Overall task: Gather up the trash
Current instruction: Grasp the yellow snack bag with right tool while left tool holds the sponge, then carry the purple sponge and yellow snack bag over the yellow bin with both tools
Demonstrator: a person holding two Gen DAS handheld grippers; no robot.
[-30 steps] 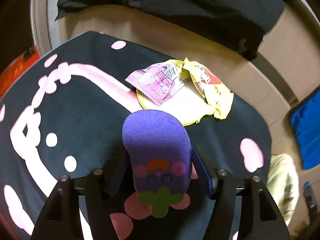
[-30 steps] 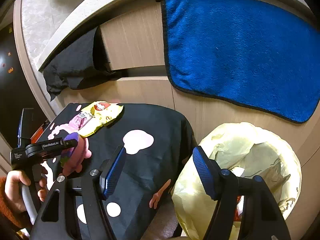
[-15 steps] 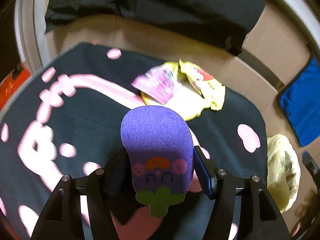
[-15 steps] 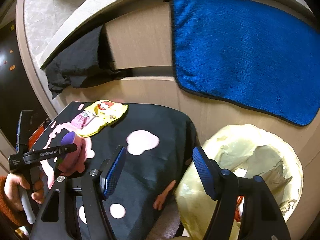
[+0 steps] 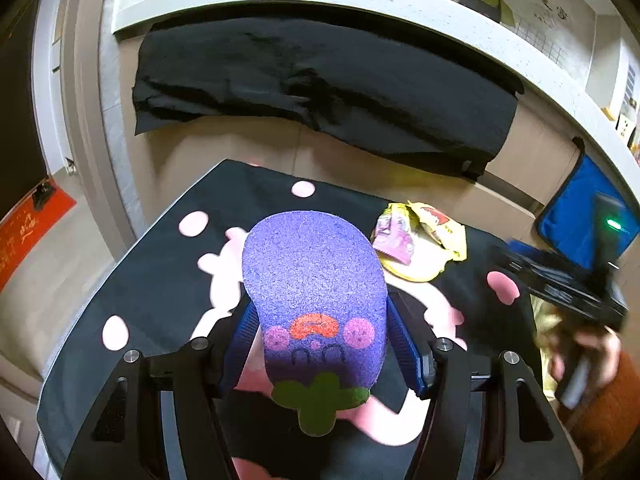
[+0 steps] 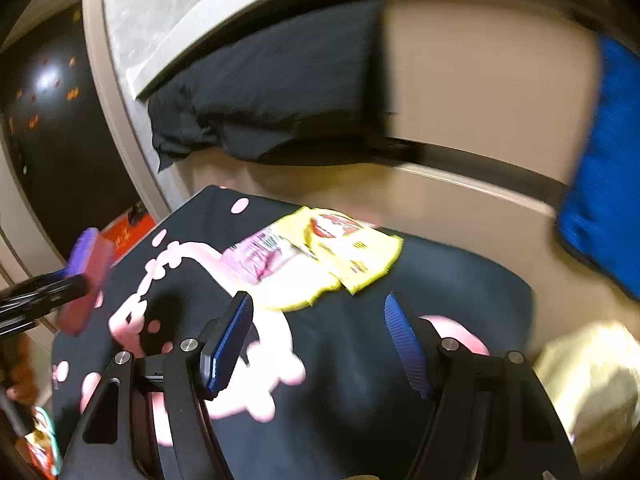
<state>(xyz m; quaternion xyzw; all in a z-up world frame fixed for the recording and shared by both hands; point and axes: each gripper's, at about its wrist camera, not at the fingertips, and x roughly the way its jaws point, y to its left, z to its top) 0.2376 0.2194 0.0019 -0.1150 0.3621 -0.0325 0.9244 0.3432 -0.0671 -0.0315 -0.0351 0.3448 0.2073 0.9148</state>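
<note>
A person works at a small table draped in a black cloth with pink shapes (image 5: pixel 160 280), holding a two-finger gripper in each hand. The left gripper (image 5: pixel 318 336) has its blue pads pressed against the sides of a purple sponge (image 5: pixel 316 288), which bears a cartoon face and a green leaf tab and sticks up between the fingers, above the cloth. Beyond it, near the far edge of the table, lies the trash: a pink snack wrapper (image 5: pixel 394 238) overlapping a pale yellow wrapper (image 5: pixel 412 264), with a yellow packet with red print (image 5: pixel 440 226) lying against them. The right gripper (image 6: pixel 320 344) hangs over the cloth with its jaws spread and nothing between them, the wrappers lying just past its fingertips. A yellowish trash bag (image 6: pixel 592 380) sits off the table's right side. On the wooden cabinet front behind hang a black cloth (image 5: pixel 320 88) and a blue towel (image 6: pixel 604 196). The right-hand view is blurred.
</note>
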